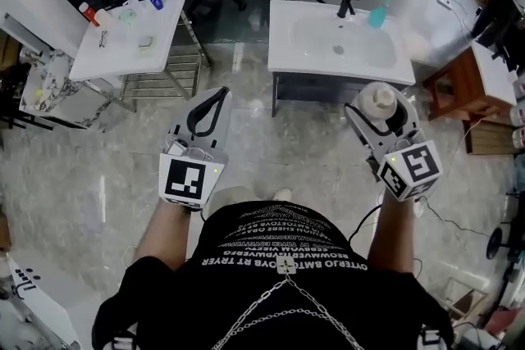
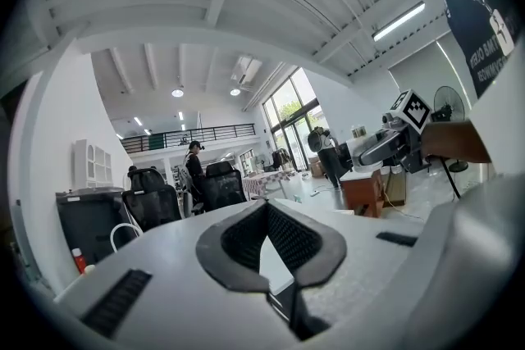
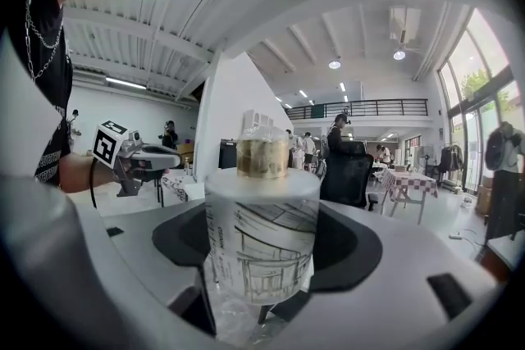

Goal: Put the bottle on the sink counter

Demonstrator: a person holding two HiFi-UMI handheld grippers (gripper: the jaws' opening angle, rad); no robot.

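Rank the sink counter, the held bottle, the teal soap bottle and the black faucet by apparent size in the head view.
1. sink counter
2. bottle, though it is nearer the camera, which enlarges it
3. teal soap bottle and black faucet: they look about alike, so unranked

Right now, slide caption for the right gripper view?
Right tongs closed on a frosted, gold-capped bottle; left tongs in the background at left.
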